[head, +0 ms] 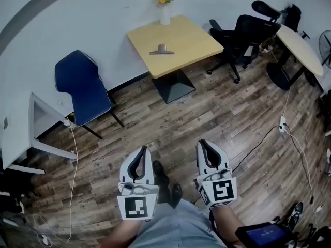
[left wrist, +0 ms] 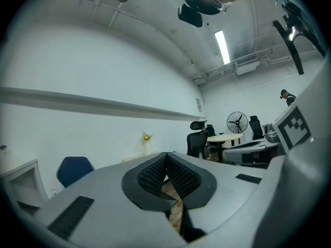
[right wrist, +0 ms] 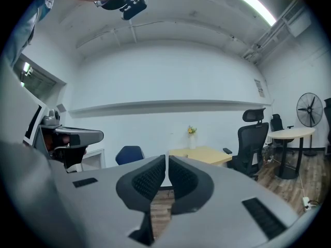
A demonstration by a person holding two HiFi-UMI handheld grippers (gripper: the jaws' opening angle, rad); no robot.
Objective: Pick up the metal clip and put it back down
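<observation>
one metal clip (head: 162, 50) on one table (head: 192, 39); left tool (head: 143, 150) and right tool (head: 202, 143) pressed together.

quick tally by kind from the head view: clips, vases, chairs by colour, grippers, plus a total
metal clip: 1
vase of flowers: 1
blue chair: 1
black office chairs: 2
grippers: 2, left gripper and right gripper
total: 7
</observation>
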